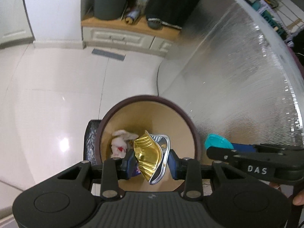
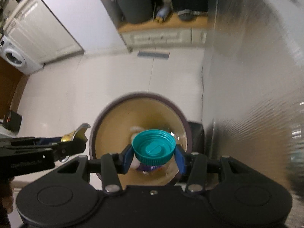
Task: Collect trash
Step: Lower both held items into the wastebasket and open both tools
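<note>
A round bin with a dark rim (image 1: 121, 106) and tan inside stands on the floor right below both grippers. My left gripper (image 1: 152, 161) is shut on a crushed gold and silver foil cup (image 1: 148, 152), held over the bin's mouth. My right gripper (image 2: 153, 156) is shut on a teal bottle cap (image 2: 153, 150), open side up, also above the bin (image 2: 133, 96). A crumpled white tissue (image 1: 120, 142) with a red spot lies at the bin's bottom. The right gripper (image 1: 224, 149) with its cap shows at the right of the left wrist view.
A ribbed silvery panel (image 1: 237, 76) rises right beside the bin. Glossy white floor tiles (image 1: 57, 95) spread to the left. At the back, a dark grey lined bin (image 1: 109, 0) and shoes sit on a wooden ledge above white drawers. A washing machine (image 2: 13, 58) stands far left.
</note>
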Demonstrator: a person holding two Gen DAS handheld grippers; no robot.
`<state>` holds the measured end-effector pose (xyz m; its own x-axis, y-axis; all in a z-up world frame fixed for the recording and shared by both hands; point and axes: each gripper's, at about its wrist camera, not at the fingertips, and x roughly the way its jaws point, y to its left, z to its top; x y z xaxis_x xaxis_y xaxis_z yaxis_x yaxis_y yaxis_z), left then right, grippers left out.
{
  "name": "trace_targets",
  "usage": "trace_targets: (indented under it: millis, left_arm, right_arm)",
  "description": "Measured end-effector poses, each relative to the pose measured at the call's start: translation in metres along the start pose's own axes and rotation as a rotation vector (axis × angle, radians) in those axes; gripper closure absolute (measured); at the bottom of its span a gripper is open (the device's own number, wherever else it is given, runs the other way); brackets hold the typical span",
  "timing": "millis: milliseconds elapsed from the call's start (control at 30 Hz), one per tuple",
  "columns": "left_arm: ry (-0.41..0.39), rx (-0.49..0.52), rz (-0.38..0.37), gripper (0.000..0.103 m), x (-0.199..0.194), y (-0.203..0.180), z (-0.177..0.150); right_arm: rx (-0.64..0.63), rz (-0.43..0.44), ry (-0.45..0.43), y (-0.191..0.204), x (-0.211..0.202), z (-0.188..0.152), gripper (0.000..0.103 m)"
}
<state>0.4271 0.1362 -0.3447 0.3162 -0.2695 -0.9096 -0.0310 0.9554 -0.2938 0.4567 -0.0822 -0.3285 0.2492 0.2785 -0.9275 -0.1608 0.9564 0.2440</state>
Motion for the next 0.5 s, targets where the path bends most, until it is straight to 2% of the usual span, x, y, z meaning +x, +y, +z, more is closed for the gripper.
trace_targets:
  millis: [233, 500]
  left_arm:
    - [0.056, -0.047, 0.005, 0.065, 0.023, 0.017, -0.005]
    - [0.106, -0.106, -0.032, 0.065, 0.048, 0.023, -0.006]
  right_arm:
    - [0.0, 0.01, 0.084, 0.002, 0.034, -0.005, 0.055]
    - [-0.008, 0.014, 0.153, 0.0, 0.057, -0.011, 0.055]
